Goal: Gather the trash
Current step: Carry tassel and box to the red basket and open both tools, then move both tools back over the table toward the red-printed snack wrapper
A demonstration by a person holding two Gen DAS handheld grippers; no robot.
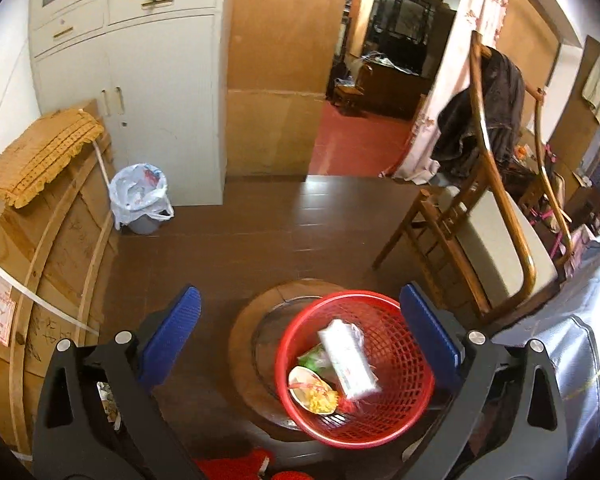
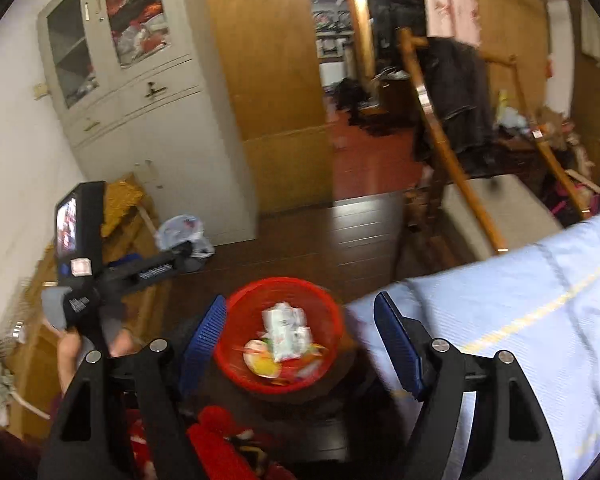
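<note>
A red mesh basket [image 1: 396,344] sits on a round dark wooden stool [image 1: 244,344]. It holds trash: a white wrapper pack [image 1: 350,360], a green wrapper [image 1: 314,358] and a round lid with yellow scraps [image 1: 312,394]. My left gripper [image 1: 300,316] is open and empty, held above the basket. In the right wrist view the basket [image 2: 324,312] with the white wrapper [image 2: 286,330] lies below my right gripper [image 2: 300,320], which is open and empty. The left gripper's body [image 2: 100,276] shows at the left there, held in a hand.
A grey bin lined with a white plastic bag [image 1: 140,196] stands by the white cabinet [image 1: 148,92]. A wooden chair with a dark garment [image 1: 496,216] is at right. A light blue covered surface [image 2: 520,300] is at right. Wooden boards [image 1: 40,260] lean at left.
</note>
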